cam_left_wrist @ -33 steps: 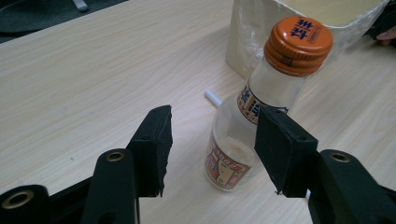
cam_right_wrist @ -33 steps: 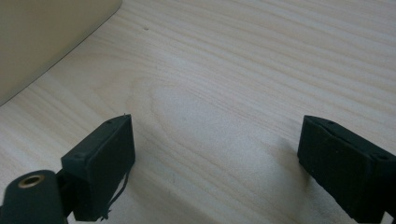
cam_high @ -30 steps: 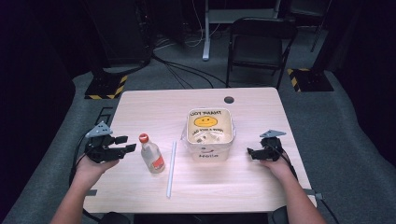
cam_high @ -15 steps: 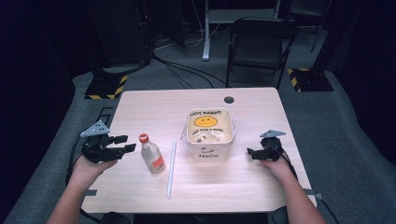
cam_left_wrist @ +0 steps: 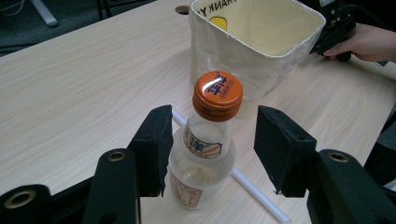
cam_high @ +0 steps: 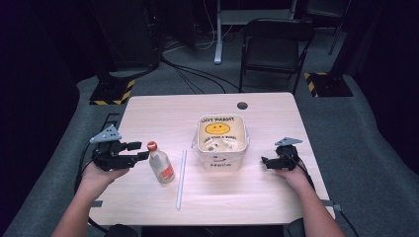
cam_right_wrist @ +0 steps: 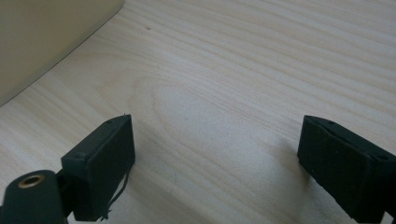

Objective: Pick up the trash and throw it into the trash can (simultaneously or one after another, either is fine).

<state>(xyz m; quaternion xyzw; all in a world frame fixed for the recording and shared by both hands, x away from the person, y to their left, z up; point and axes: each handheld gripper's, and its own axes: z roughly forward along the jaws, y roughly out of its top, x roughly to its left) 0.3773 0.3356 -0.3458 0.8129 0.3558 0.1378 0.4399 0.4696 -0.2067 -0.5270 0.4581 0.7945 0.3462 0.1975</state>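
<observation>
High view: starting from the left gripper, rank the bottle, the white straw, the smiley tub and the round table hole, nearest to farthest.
From the left gripper:
1. bottle, right beside its jaws.
2. white straw, just past the bottle.
3. smiley tub, mid-table.
4. round table hole, by the far edge.

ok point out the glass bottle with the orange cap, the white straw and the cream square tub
clear glass bottle with orange cap (cam_left_wrist: 218, 91), left gripper view, on the cap's top
thin white plastic straw (cam_high: 181, 178), high view, mid-length
cream square tub with smiley face (cam_high: 221, 163), high view, front wall
</observation>
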